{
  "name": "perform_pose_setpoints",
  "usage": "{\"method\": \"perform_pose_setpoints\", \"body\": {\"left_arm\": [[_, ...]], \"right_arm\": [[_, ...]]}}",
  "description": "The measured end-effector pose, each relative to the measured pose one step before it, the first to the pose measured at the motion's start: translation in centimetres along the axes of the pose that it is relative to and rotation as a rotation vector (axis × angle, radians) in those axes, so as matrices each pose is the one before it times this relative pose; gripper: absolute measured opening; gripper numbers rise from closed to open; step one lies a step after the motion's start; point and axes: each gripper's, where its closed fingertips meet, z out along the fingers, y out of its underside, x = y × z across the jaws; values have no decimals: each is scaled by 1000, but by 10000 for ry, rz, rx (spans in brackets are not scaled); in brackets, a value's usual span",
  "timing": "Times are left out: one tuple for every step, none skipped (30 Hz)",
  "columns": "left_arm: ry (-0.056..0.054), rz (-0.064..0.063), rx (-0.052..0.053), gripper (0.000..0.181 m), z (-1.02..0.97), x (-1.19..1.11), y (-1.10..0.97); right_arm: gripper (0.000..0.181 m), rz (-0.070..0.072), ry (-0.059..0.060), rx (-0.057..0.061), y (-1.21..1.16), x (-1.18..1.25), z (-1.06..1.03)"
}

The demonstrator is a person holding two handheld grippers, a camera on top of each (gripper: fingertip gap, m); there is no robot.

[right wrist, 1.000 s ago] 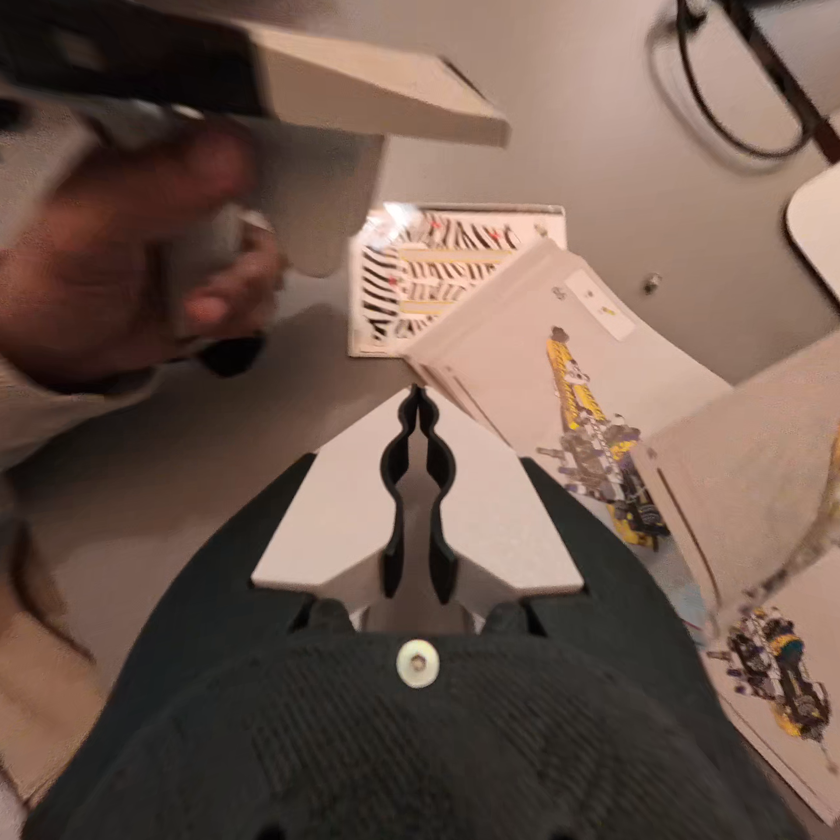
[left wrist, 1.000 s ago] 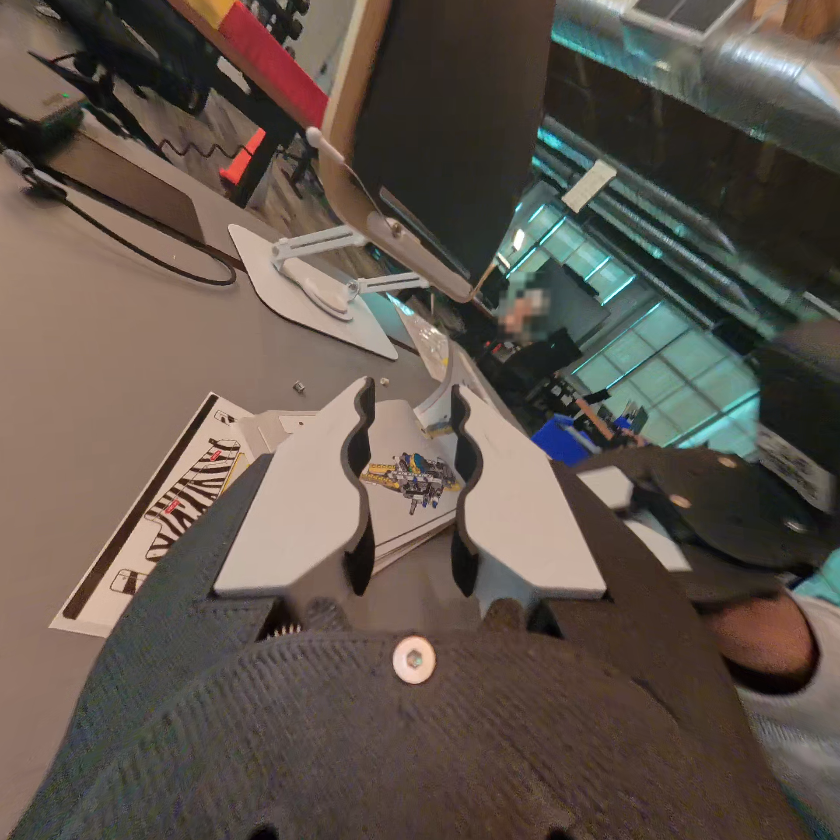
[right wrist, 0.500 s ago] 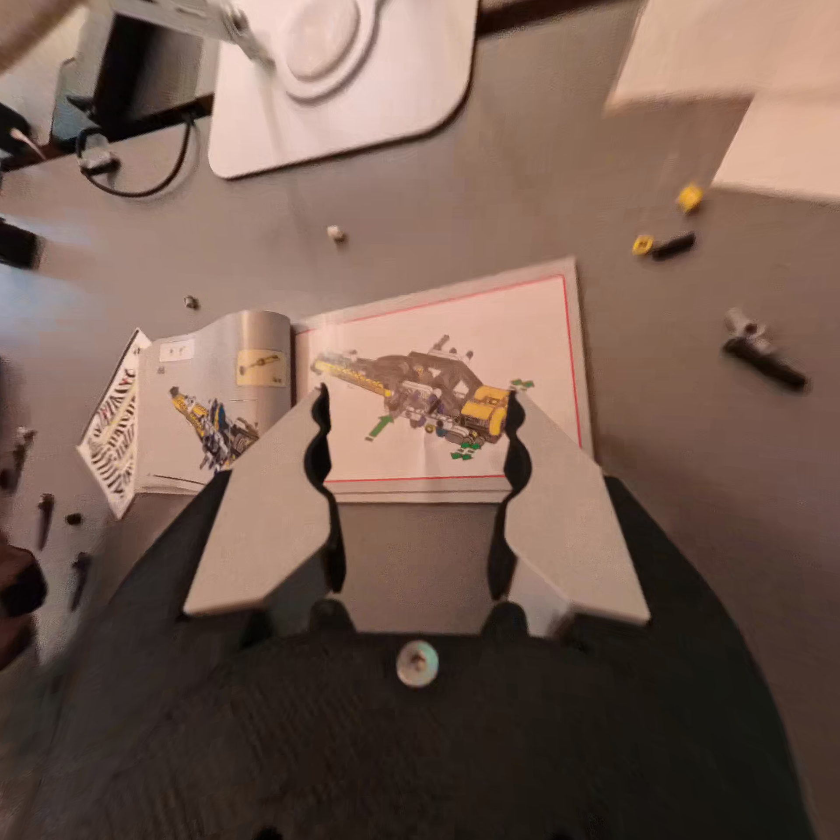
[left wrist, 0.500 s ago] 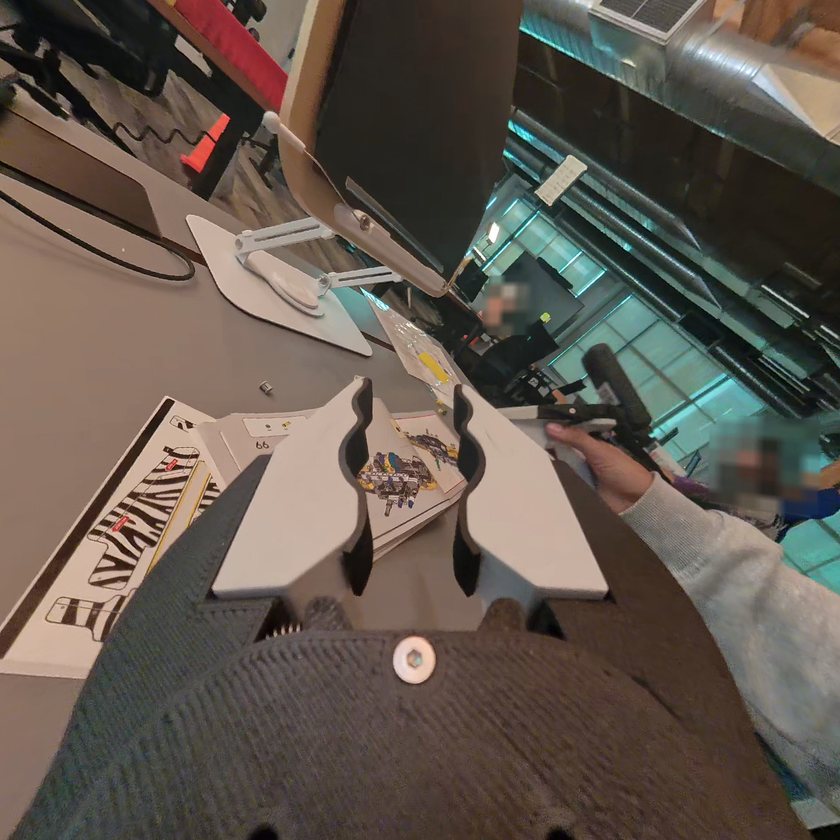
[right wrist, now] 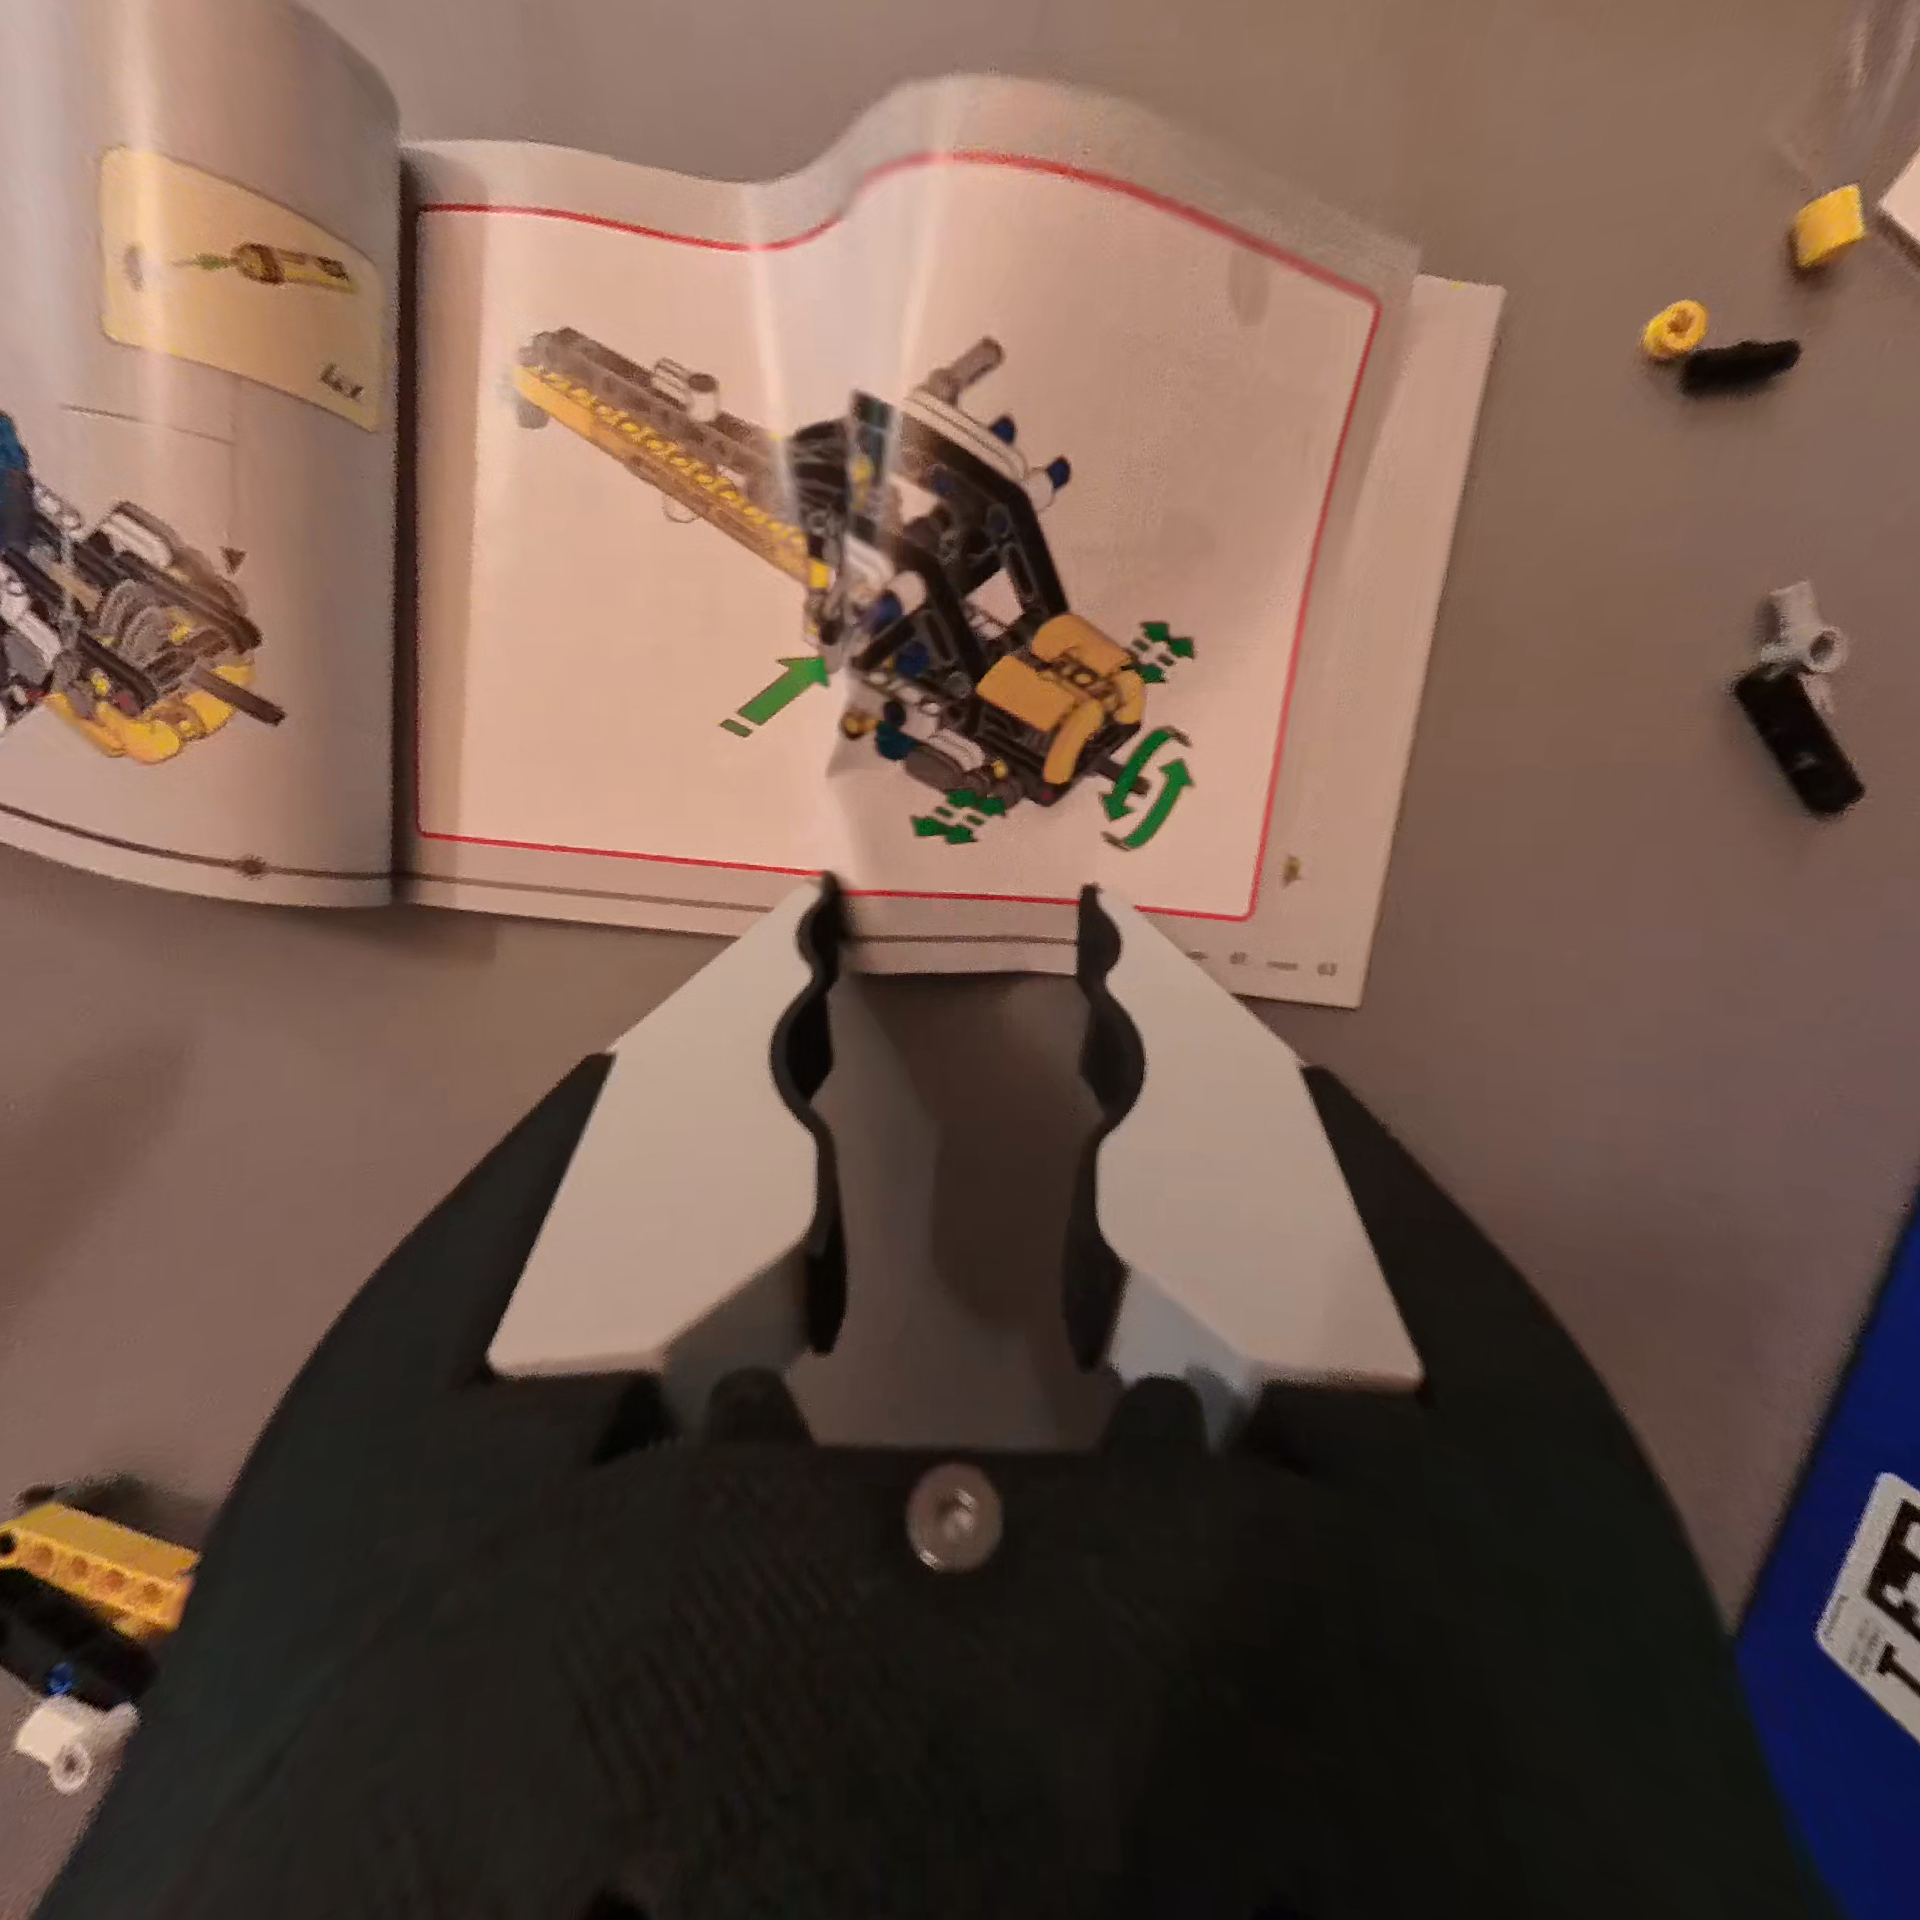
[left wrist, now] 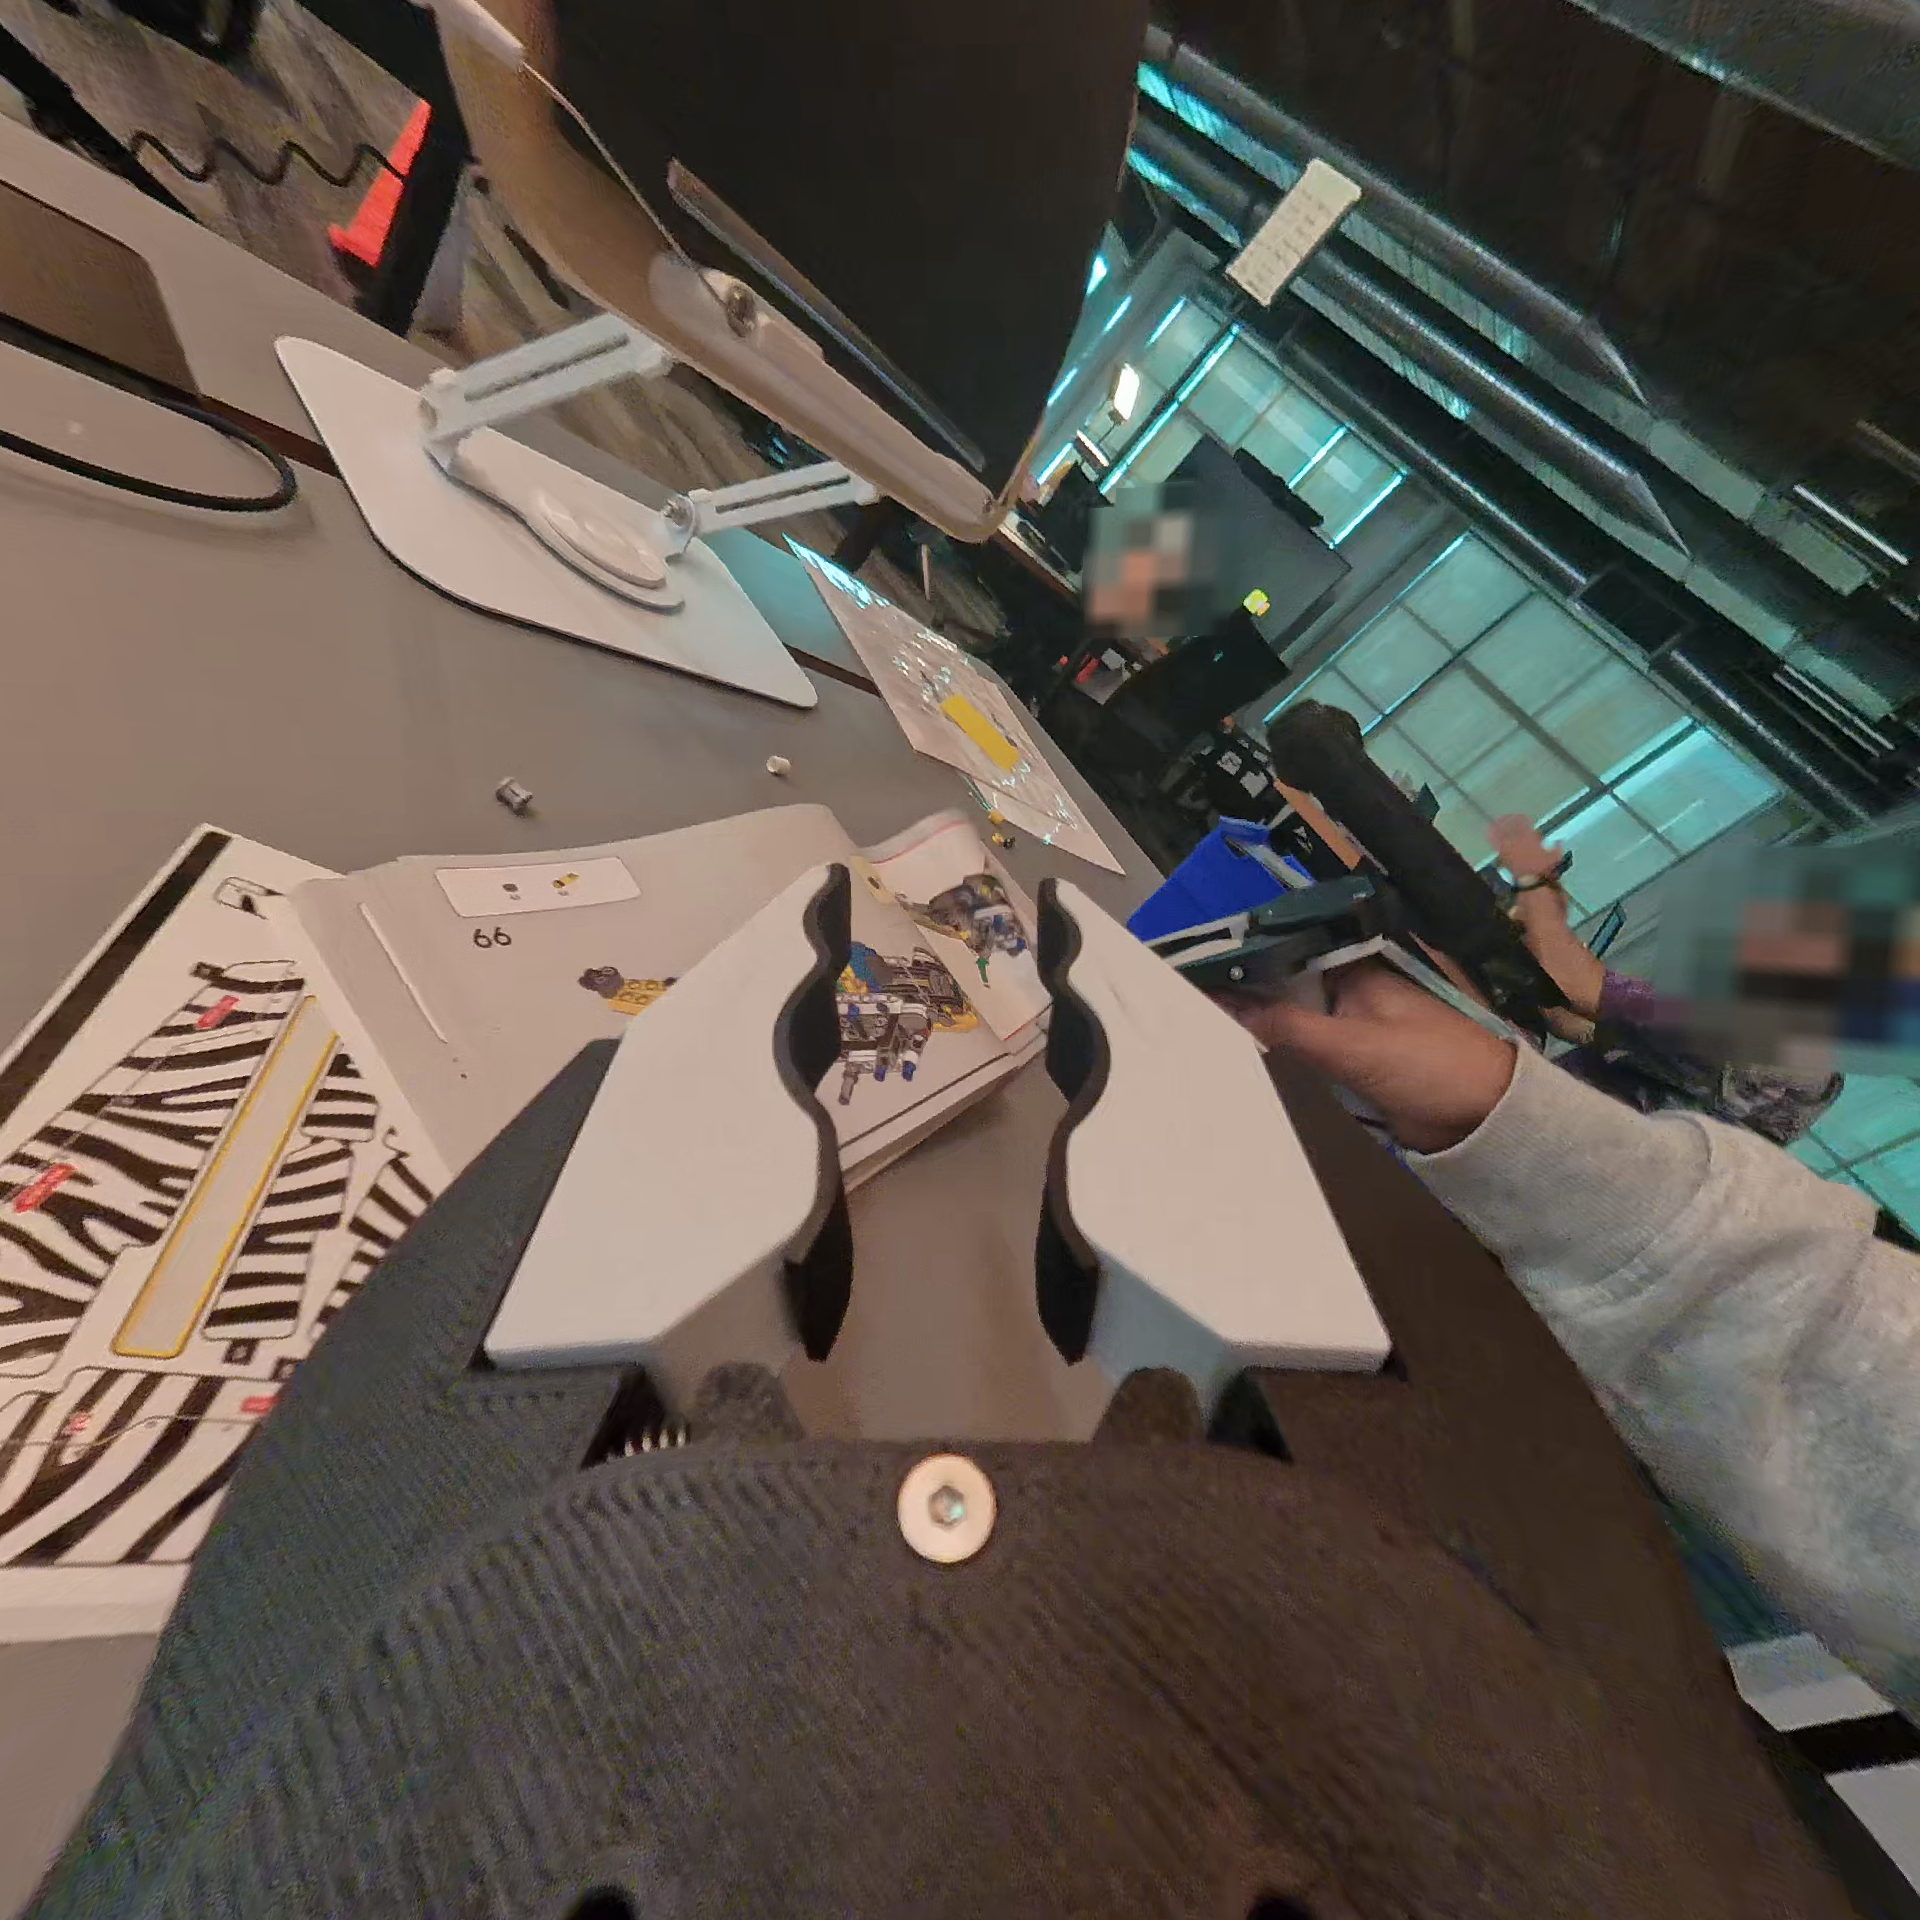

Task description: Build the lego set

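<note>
An open instruction booklet (right wrist: pixel 644 644) lies on the grey table, also in the left wrist view (left wrist: pixel 582 966). My right gripper (right wrist: pixel 954 899) is open and empty, just above the booklet's near edge. My left gripper (left wrist: pixel 940 894) is open and empty, held above the table near the booklet. Loose pieces lie right of the booklet: a yellow bush (right wrist: pixel 1675 327), a black pin (right wrist: pixel 1737 364), a yellow piece (right wrist: pixel 1829 223) and a grey-and-black connector (right wrist: pixel 1795 696). A partly built yellow-and-black assembly (right wrist: pixel 73 1600) sits at the lower left. The right gripper, in a hand, shows in the left wrist view (left wrist: pixel 1278 935).
A zebra-striped sticker sheet (left wrist: pixel 177 1164) lies left of the booklet. A monitor on a white stand (left wrist: pixel 540 520) stands at the back with a black cable (left wrist: pixel 208 488). A clear parts bag (left wrist: pixel 966 717) lies beyond. A blue box (right wrist: pixel 1860 1558) sits at the right. Across from one pair of fingers to the other is roughly 25 cm. The grey-and-black connector (right wrist: pixel 1795 696) is about 12 cm from my right fingertips and 40 cm from my left. Between my right fingertips and the yellow bush (right wrist: pixel 1675 327) there is roughly 15 cm.
My right gripper opened from shut, swung over the booklet and came down close to its right page. My left gripper stayed open and shifted a little.
</note>
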Motion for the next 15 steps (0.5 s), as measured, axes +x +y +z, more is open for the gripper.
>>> {"method": "perform_pose_setpoints", "body": {"left_arm": [[70, 32, -115, 34, 226, 268, 289], [75, 36, -137, 34, 228, 283, 340], [59, 54, -153, 34, 210, 271, 391], [33, 88, -155, 35, 179, 231, 393], [2, 123, -148, 35, 145, 167, 357], [-27, 145, -121, 35, 98, 107, 274], [-53, 147, -72, 35, 67, 29, 148], [-46, 120, -12, 36, 22, -24, 7], [-17, 47, 19, 36, 27, -41, -67], [24, -39, 14, 36, 9, -51, -65], [49, -101, -2, 36, -4, -56, -66], [42, -120, 29, 36, -66, -93, -147], [-49, -106, 100, 38, -173, -261, -297], [-169, -79, 196, 40, -296, -489, -501], [-172, -67, 260, 42, -378, -549, -624]], "right_arm": [[36, -158, -86, -105, -22, -299, -20], [29, -128, -147, -86, -45, -458, -10], [23, -67, -299, -13, -100, -789, -14], [17, -65, -97, 76, -174, -641, 4], [10, -256, 170, 216, -340, -378, -68], [4, -448, 195, 378, -589, -480, -199], [0, -468, 157, 350, -611, -660, -283], [0, -498, -109, 381, -748, -1162, -393], [0, -538, -260, 404, -873, -1479, -469], [0, -498, 40, 241, -758, -1044, -438], [0, -614, 130, 292, -943, -897, -486], [0, -839, 74, 548, -1380, -1031, -615], [0, -1017, 236, 635, -1599, -827, -605], [0, -1156, 316, 527, -1521, -701, -427], [0, -1198, 196, 358, -1269, -867, -149]]}}
